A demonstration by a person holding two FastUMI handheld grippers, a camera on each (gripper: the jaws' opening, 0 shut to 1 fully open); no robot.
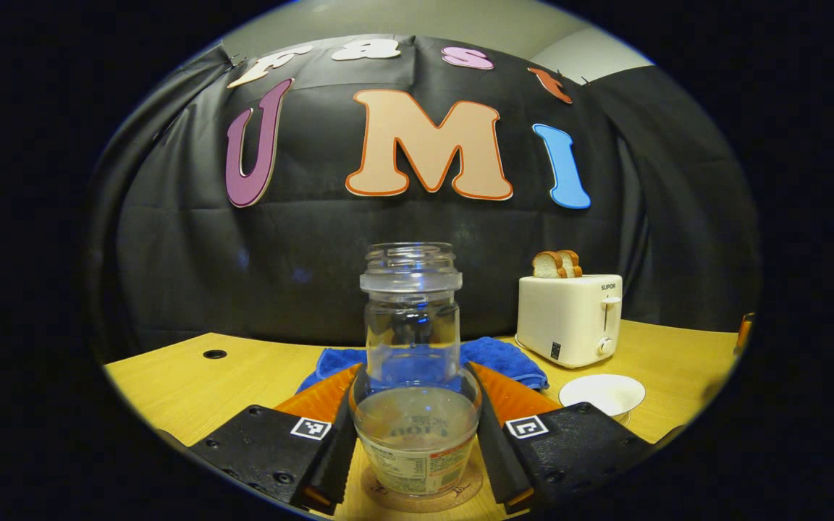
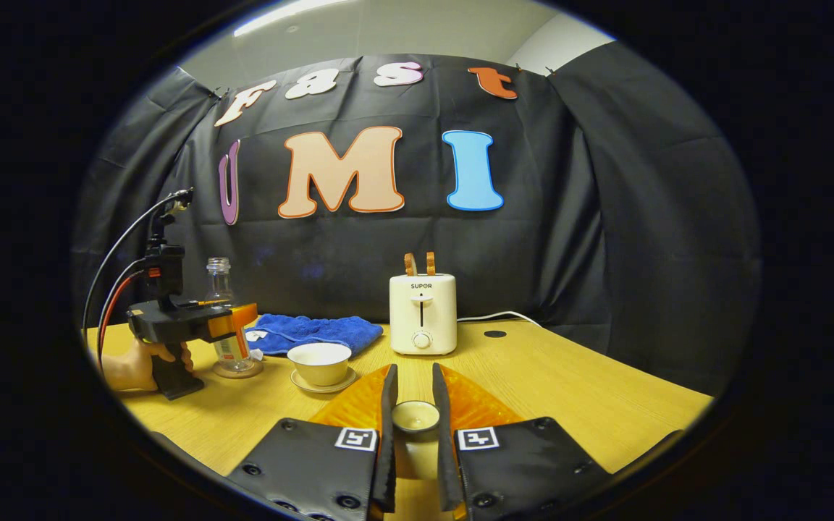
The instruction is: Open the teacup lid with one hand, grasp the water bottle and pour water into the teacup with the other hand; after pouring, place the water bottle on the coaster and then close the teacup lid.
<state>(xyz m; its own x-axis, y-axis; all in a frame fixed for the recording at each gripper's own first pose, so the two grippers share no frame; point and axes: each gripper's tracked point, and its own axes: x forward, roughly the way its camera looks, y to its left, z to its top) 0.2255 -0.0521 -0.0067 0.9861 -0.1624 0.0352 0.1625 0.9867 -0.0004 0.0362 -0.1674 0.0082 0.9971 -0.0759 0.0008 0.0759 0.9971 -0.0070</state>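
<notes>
left gripper (image 1: 417, 427) clasping water bottle (image 1: 413, 362), right gripper (image 2: 415, 423) pinching lid (image 2: 415, 416)

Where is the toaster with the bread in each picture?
Left gripper view: the toaster stands right of centre, behind and to the right of the water bottle held between the left gripper fingers.
Right gripper view: the toaster stands near the middle, straight beyond the right gripper.
Shared landmark: the blue cloth lies just left of the toaster in both.
</notes>
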